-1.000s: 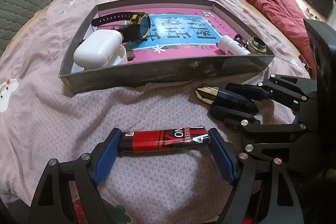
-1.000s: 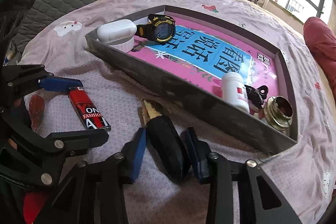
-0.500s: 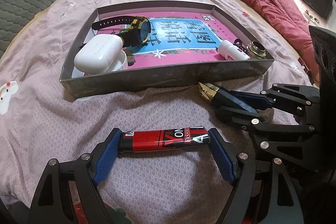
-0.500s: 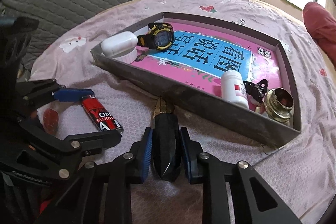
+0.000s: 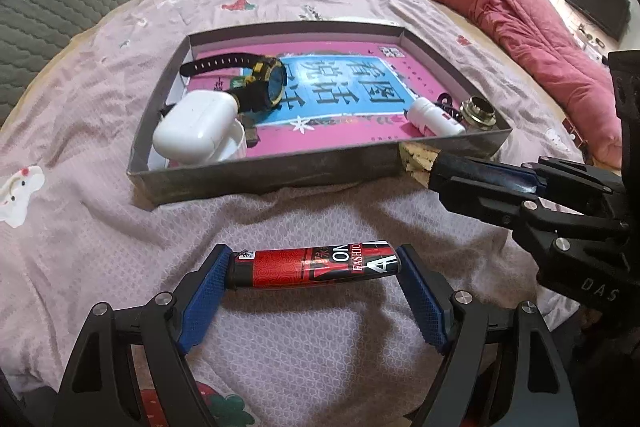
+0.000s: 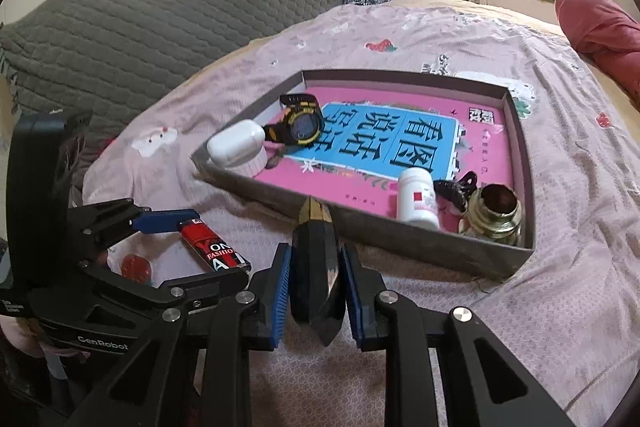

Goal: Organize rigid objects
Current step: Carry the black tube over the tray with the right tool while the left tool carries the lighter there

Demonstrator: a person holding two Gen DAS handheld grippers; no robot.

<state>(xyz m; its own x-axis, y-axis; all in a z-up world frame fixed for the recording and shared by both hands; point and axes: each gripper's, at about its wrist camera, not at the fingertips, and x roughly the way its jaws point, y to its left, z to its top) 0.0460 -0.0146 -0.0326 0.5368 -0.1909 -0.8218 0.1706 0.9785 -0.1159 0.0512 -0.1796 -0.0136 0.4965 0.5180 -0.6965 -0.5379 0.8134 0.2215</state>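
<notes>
The right gripper [image 6: 316, 291] is pinching a black faceted object with a gold tip [image 6: 316, 267], its blue pads pressing on the two long flanks, so the jaws are clamped nearly together on it. The left gripper [image 5: 316, 291] is gripping a red lighter [image 5: 316, 265] end to end, one pad on each short end, jaws held wide by the lighter's length.

The black object is lying along the line of the right gripper's fingers, its long axis running near to far, gold tip pointing far toward the near wall of the grey tray [image 6: 440, 247] and appearing to hang just off the pink bedsheet [image 5: 100, 227]. The lighter is lying crosswise, long axis left to right, low over the sheet or on it; I cannot tell which.

To do this step well, the right hand is probably needing to lift the tip clear above the near wall before travelling far, then lower into the open pink middle of the tray, keeping away from the white bottle [image 6: 416, 197], the brass ring [image 6: 496, 211] and the black clip [image 6: 452, 189] crowding the near right corner. The watch [image 6: 300, 127] and the white case [image 6: 236, 145] are occupying the left end. An end-to-end hold on the lighter is likely to slip, so a level, slow carry seems wise.
</notes>
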